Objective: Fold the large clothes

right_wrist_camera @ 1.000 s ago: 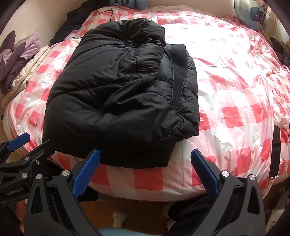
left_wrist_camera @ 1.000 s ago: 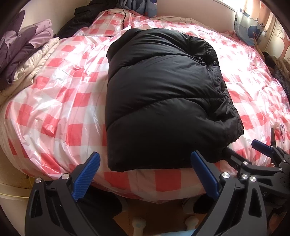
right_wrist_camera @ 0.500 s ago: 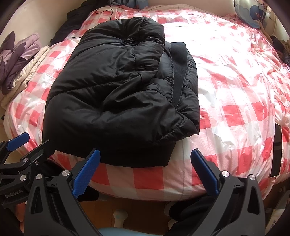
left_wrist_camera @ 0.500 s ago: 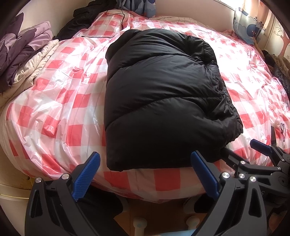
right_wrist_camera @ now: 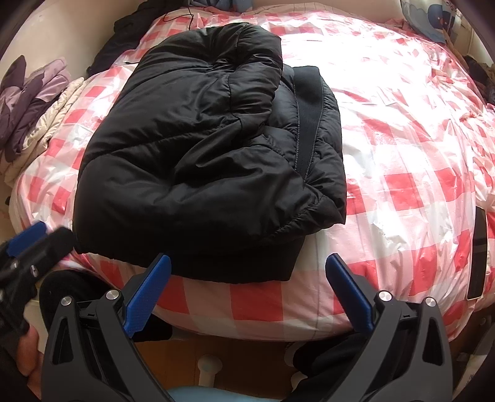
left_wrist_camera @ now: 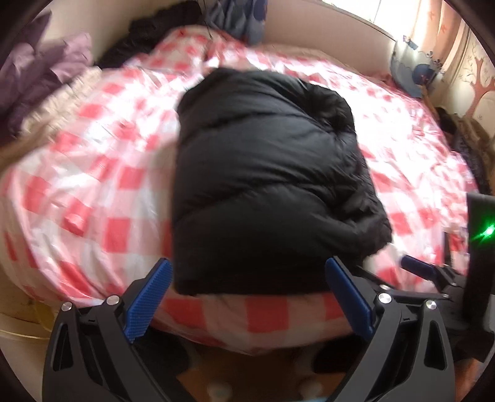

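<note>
Red-checked bed cover (right_wrist_camera: 402, 191) under folded black puffer jacket (right_wrist_camera: 204, 154); left tongs (left_wrist_camera: 247, 297) and right tongs (right_wrist_camera: 247, 293) both agape, empty.

Daylight enters from the window (left_wrist_camera: 402, 18) at upper right, washing out the curtain area. The left wrist view is smeared with motion blur throughout; the right wrist view is sharp. Strong white glare sits on the glossy checked bed cover (right_wrist_camera: 386, 102). Both fisheye views bend heavily toward dark, vignetted corners
</note>
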Available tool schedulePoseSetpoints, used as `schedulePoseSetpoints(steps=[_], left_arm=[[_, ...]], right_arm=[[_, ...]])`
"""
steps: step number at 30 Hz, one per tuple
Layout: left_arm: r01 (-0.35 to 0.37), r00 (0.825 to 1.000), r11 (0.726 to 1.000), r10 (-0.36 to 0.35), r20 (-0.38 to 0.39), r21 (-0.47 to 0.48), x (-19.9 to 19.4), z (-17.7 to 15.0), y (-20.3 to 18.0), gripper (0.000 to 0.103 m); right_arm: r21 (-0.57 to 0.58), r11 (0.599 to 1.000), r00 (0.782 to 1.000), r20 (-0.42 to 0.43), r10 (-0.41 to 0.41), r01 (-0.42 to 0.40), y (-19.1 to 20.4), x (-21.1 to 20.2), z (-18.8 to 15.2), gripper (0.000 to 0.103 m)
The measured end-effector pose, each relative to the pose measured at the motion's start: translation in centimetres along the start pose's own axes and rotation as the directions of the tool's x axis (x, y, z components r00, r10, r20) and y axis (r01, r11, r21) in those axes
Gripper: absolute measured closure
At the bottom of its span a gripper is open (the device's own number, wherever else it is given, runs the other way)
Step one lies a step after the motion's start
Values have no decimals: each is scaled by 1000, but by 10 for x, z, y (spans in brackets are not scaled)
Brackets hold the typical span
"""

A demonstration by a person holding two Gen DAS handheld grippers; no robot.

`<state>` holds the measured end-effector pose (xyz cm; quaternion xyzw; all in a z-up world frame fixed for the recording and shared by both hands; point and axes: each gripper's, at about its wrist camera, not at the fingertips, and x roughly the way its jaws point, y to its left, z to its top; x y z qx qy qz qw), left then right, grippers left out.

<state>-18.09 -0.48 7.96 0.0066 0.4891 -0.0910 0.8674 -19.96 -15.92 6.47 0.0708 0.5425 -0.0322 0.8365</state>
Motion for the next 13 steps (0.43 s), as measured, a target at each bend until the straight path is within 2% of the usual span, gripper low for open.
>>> schedulePoseSetpoints(steps=[4, 8, 13], left_arm=[[-103, 994, 994, 103, 31, 20, -5, 2, -1, 9], [-101, 995, 995, 101, -16, 19, 2, 4, 1, 9], [-109, 994, 994, 110, -22, 24, 4, 1, 2, 9]], right_arm=[[0, 1000, 1000, 9, 3, -3, -2, -4, 1, 6], [-9, 1000, 1000, 23, 0, 0, 0, -10, 1, 6], [-17, 1000, 999, 31, -8, 8, 1, -14, 0, 6]])
